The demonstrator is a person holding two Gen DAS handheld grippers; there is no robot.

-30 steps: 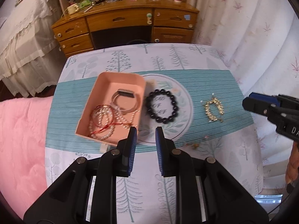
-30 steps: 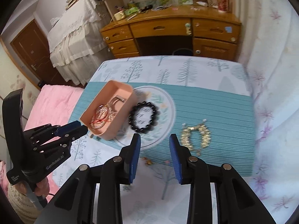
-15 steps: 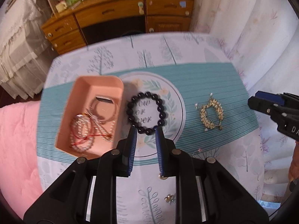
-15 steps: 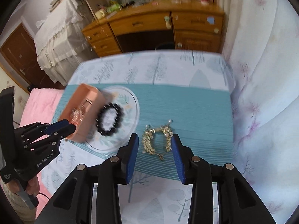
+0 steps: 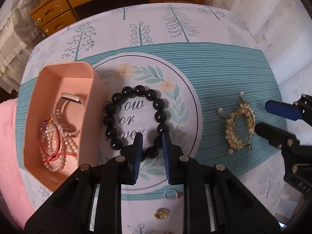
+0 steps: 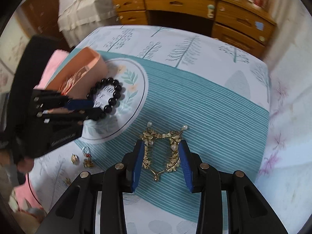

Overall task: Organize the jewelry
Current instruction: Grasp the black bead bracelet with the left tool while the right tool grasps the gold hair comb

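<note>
A black bead bracelet [image 5: 139,89] lies on the round print of the tablecloth, right of a pink tray [image 5: 92,105] that holds pearl, red-cord and silver bracelets. My left gripper [image 5: 152,138] points steeply down, open, its fingers straddling the bracelet's near beads without pressing them. A gold leaf-shaped piece with pearls [image 6: 148,136] lies on the teal stripes. My right gripper [image 6: 161,146] is open, with the gold piece between its fingers. Each view shows the other gripper: the right gripper [image 5: 261,116] beside the gold piece [image 5: 232,134], the left gripper [image 6: 96,109] at the bracelet [image 6: 115,82].
Small loose pieces lie near the table's front edge: a ring with a red stone [image 5: 171,194] and a round gold earring [image 5: 161,213]. A wooden desk [image 6: 175,2] stands behind the table. Pink bedding [image 5: 7,156] borders the left side. A hand [image 6: 23,161] holds the left gripper.
Both grippers have sunk toward the table. The left one shifted from the tray's corner to the black bracelet. The right one moved over the gold piece and now straddles it.
</note>
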